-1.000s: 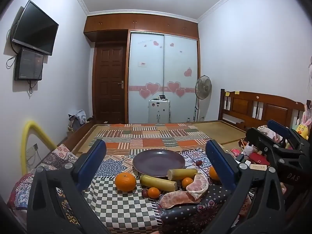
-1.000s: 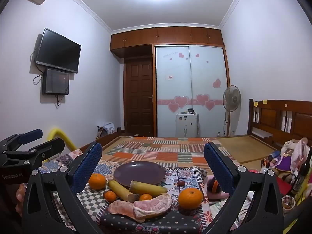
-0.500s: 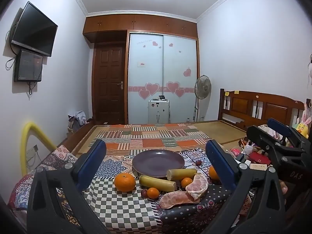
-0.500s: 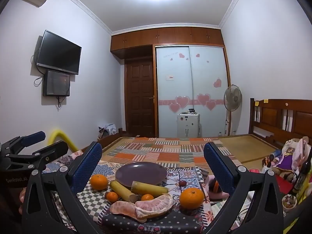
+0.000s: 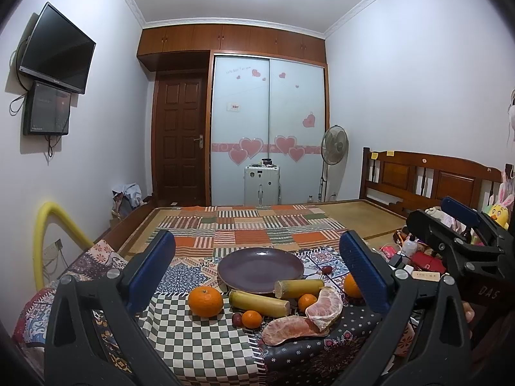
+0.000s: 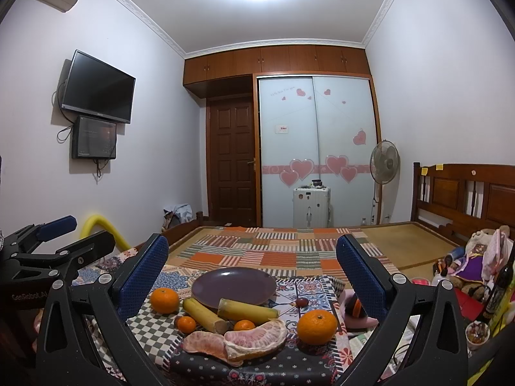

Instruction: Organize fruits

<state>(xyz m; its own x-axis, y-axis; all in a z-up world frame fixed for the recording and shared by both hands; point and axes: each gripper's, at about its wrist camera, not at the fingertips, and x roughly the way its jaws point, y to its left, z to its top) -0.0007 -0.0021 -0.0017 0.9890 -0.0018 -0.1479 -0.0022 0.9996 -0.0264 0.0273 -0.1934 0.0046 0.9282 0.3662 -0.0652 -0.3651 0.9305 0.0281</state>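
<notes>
A purple plate (image 5: 260,268) (image 6: 234,284) lies empty on a cloth-covered table (image 5: 193,337). In front of it lie two sugarcane pieces (image 5: 259,303) (image 6: 248,310), two big oranges (image 5: 205,301) (image 6: 317,326), two small tangerines (image 5: 251,319) (image 6: 186,324), two peeled pomelo segments (image 5: 296,329) (image 6: 257,337) and dark grapes (image 5: 327,269). My left gripper (image 5: 257,276) is open and empty, held back from the fruit. My right gripper (image 6: 252,276) is open and empty too; it also shows at the right of the left wrist view (image 5: 463,225).
A patchwork-quilted bed (image 5: 251,225) stretches behind the table. Toys and bottles (image 6: 476,257) crowd the right side. A yellow tube (image 5: 48,234) arcs at the left. A pink item (image 6: 354,308) lies right of the big orange.
Both views have shifted only slightly; the fruit and the plate have not moved. Both grippers stay open.
</notes>
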